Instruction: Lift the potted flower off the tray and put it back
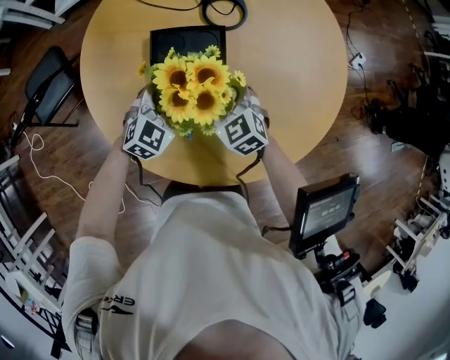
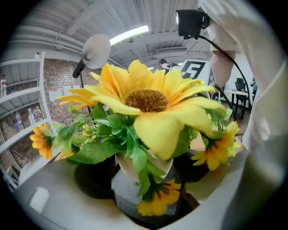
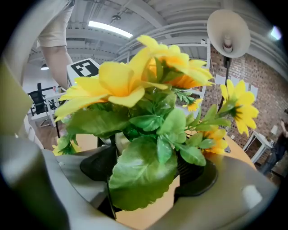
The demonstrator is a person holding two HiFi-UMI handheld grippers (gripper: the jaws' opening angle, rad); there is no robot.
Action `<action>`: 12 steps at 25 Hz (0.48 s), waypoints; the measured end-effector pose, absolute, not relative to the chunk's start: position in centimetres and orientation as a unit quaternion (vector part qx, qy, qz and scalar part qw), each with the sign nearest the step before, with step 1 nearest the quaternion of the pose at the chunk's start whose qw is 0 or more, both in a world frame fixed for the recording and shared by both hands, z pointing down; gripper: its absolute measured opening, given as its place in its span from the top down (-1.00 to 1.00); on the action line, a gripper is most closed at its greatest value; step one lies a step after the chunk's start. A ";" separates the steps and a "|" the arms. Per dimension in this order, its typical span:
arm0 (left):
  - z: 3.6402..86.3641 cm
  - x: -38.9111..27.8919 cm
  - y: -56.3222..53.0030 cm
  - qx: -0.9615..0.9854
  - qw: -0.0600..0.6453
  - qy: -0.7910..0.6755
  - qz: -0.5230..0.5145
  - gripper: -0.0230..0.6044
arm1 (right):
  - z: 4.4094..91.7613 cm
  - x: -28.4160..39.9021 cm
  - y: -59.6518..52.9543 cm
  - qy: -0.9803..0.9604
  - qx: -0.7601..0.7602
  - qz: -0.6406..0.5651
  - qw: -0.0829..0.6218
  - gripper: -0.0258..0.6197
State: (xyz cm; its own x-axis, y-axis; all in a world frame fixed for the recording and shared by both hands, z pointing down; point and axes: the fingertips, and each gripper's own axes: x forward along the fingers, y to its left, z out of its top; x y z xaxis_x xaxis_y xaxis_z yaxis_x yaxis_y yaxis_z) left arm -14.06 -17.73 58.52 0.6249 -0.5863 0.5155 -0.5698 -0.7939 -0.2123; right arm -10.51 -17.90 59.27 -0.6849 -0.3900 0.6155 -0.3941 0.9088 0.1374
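Potted flower (image 1: pixel 191 88) lifted off tray (image 1: pixel 184 39), return still to come
Left fingers (image 2: pixel 92 177) clamp its white pot; right fingers (image 3: pixel 101 164), set wide, seemingly grip it behind leaves, over the worktop (image 1: pixel 295 77) by the tray's front edge.

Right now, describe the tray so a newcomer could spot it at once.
Start at the round wooden table. On its far half, just behind the potted sunflowers, lies the tray. It is the flat black rectangle partly hidden by the blooms, unlike the black cable loop at the table's far edge, which is a ring.
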 end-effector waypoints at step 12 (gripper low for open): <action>49.8 -10.4 -17.3 -0.912 0.063 0.310 -0.260 -0.37 | 50.3 -6.8 -17.4 -0.915 0.251 -0.034 0.314 -0.41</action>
State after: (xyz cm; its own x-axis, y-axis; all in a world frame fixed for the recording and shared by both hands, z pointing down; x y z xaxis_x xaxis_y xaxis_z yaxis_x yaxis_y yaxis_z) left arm -10.42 -17.31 49.78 0.6727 -0.5987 0.4348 -0.5335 -0.7996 -0.2757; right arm -6.83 -17.39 50.34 -0.6769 -0.4800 0.5580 -0.4377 0.8720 0.2192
